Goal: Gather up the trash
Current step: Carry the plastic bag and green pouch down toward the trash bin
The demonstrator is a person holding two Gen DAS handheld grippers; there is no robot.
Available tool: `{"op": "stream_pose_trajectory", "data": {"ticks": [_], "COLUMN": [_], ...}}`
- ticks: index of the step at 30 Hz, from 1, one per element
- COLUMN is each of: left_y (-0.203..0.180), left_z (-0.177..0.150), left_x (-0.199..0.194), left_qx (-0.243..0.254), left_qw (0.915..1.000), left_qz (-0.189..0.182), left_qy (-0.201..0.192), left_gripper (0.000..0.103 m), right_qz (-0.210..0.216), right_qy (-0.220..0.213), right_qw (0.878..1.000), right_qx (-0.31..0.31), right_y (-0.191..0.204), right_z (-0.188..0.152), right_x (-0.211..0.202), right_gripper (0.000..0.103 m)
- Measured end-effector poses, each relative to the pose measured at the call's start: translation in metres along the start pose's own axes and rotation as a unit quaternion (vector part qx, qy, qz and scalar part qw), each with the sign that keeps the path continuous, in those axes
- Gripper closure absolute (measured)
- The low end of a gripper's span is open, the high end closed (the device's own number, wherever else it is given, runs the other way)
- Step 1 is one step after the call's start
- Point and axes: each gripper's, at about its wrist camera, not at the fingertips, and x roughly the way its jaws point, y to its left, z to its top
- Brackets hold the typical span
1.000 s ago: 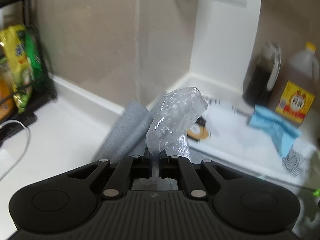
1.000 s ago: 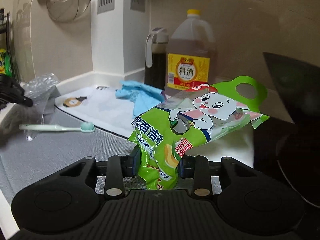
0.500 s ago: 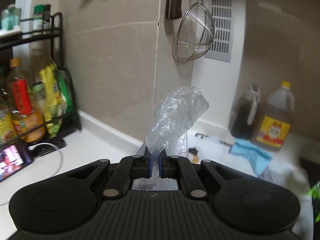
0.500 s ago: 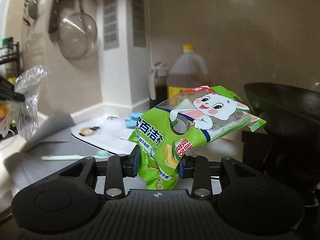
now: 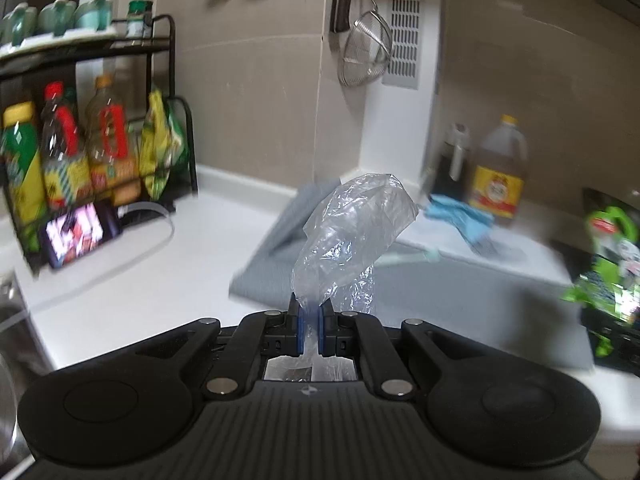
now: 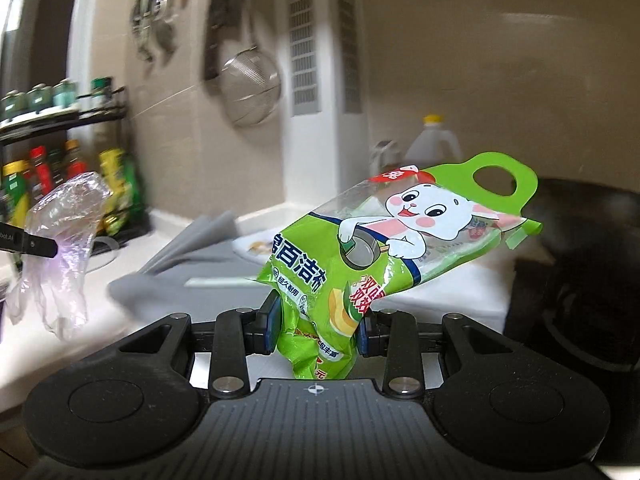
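Observation:
My left gripper (image 5: 310, 312) is shut on a clear plastic glove (image 5: 352, 232), which stands up from the blue pads above the white counter (image 5: 132, 280). The same glove (image 6: 64, 248) hangs at the left of the right wrist view, held by the left gripper's tip (image 6: 34, 245). My right gripper (image 6: 316, 322) is shut on a green cleaning-cloth packet (image 6: 384, 248) printed with a white rabbit; the packet leans up and to the right. That packet (image 5: 608, 268) shows blurred at the right edge of the left wrist view.
A grey mat (image 5: 280, 256) and a white board with a toothbrush (image 5: 408, 258) lie on the counter. A blue cloth (image 5: 460, 220), a dark jug (image 5: 452, 168) and an oil bottle (image 5: 498, 172) stand at the back. A black bottle rack (image 5: 80, 152) and a phone (image 5: 76, 236) sit left. A dark wok (image 6: 580, 240) is at right.
Both grippers have pulled back from the wall and counter while keeping their loads. More of the rack, the wall utensils and the counter has come into both views.

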Motion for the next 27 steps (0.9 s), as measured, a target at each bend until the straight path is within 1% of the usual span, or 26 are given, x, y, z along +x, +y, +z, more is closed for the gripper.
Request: {"op": "stream_pose_trajectory", "data": {"ticks": [4, 8, 14, 18, 22, 27], "left_y": [0.004, 0.010, 0.012, 0.011, 0.003, -0.006], "left_z": [-0.040, -0.075, -0.117, -0.139, -0.154, -0.163], "left_x": [-0.034, -0.058, -0.076, -0.081, -0.082, -0.084], "left_qx": [0.000, -0.010, -0.024, -0.047, -0.047, -0.039], "left_qw": [0.9999, 0.9993, 0.9975, 0.9954, 0.9940, 0.9938], "left_qz": [0.004, 0.015, 0.034, 0.030, 0.028, 0.019], "left_qy": [0.014, 0.033, 0.058, 0.078, 0.094, 0.103], "left_gripper": [0.097, 0.097, 0.097, 0.097, 0.097, 0.097], "right_qz": [0.034, 0.062, 0.075, 0.092, 0.112, 0.120], "right_qy": [0.020, 0.045, 0.081, 0.110, 0.132, 0.124], "right_qw": [0.999, 0.996, 0.991, 0.987, 0.982, 0.980], "right_qx": [-0.022, -0.046, -0.073, -0.079, -0.079, -0.103], "right_y": [0.023, 0.043, 0.062, 0.073, 0.084, 0.094], "right_z": [-0.022, -0.045, -0.075, -0.095, -0.108, -0.109], "right_x": [-0.022, -0.043, -0.058, -0.066, -0.070, -0.076], "right_gripper": [0.065, 0.065, 0.065, 0.065, 0.065, 0.065]}}
